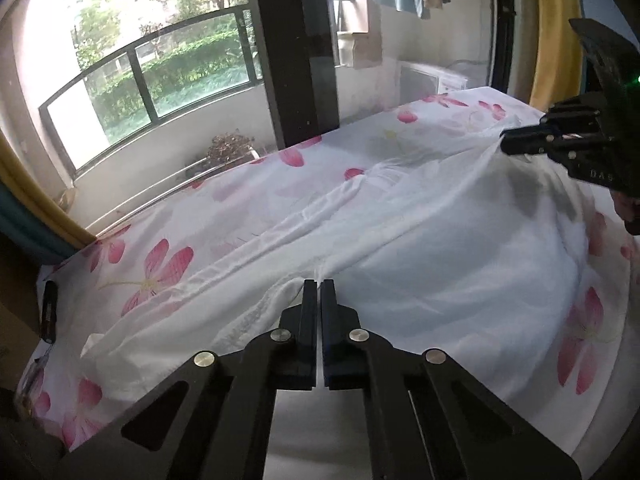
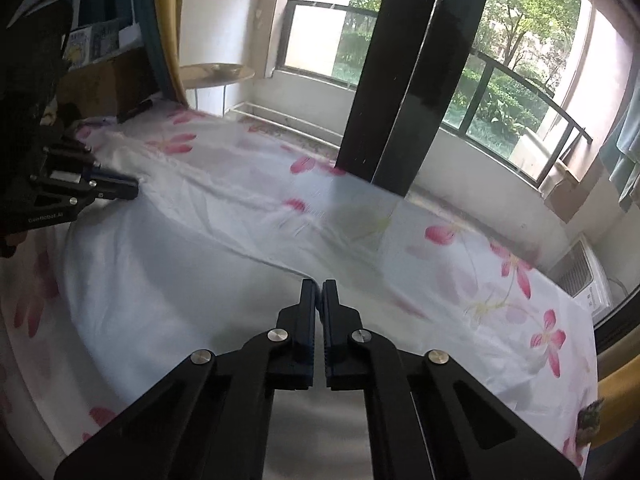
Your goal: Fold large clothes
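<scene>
In the left wrist view a large garment (image 1: 400, 240) lies spread on the bed (image 1: 168, 264), reaching from 6 o'clock up toward 2 o'clock. The left tongs (image 1: 319, 286) sit at 6 o'clock on the garment's near edge, the right tongs (image 1: 510, 142) at 2 o'clock on its far edge. Behind the bed, a pillar (image 1: 296, 48) stands at 12 o'clock with a railing (image 1: 140, 76) at 10 o'clock. A small device (image 1: 49, 312) lies on the bed at 9 o'clock.

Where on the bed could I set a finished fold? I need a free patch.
Free: flowered sheet between white garment and window-side edge, and the far end near the air unit. Crowded: the middle, where left gripper and right gripper pinch the garment.
</scene>
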Action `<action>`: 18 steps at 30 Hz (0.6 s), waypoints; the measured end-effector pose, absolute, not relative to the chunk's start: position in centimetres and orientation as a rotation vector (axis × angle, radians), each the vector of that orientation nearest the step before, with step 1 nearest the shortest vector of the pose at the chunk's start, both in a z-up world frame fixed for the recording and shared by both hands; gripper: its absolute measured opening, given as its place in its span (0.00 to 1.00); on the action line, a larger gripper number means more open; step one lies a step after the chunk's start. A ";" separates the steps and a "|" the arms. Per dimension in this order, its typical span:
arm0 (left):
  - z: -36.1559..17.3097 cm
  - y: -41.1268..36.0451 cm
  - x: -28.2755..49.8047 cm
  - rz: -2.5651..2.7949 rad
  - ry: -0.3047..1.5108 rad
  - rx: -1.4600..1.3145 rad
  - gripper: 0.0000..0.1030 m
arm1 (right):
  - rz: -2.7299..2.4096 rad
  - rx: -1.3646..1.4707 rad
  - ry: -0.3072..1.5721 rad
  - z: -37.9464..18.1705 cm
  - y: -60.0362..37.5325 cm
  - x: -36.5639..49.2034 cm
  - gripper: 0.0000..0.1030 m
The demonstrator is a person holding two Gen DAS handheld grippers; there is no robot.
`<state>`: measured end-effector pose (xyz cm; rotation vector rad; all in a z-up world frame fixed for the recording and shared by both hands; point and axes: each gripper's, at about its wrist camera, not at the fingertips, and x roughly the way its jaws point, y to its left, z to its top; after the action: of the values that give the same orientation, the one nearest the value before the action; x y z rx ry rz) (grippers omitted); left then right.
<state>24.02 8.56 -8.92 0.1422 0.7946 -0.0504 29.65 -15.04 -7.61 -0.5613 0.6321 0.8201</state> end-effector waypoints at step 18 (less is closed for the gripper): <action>-8.0 13.4 33.1 0.019 0.774 0.117 0.00 | 0.807 -0.500 0.674 -8.7 -10.2 39.3 0.02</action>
<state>33.10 13.36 -8.01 0.1168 0.7735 0.0189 39.34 -10.20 -8.67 -0.5001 0.6744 0.8071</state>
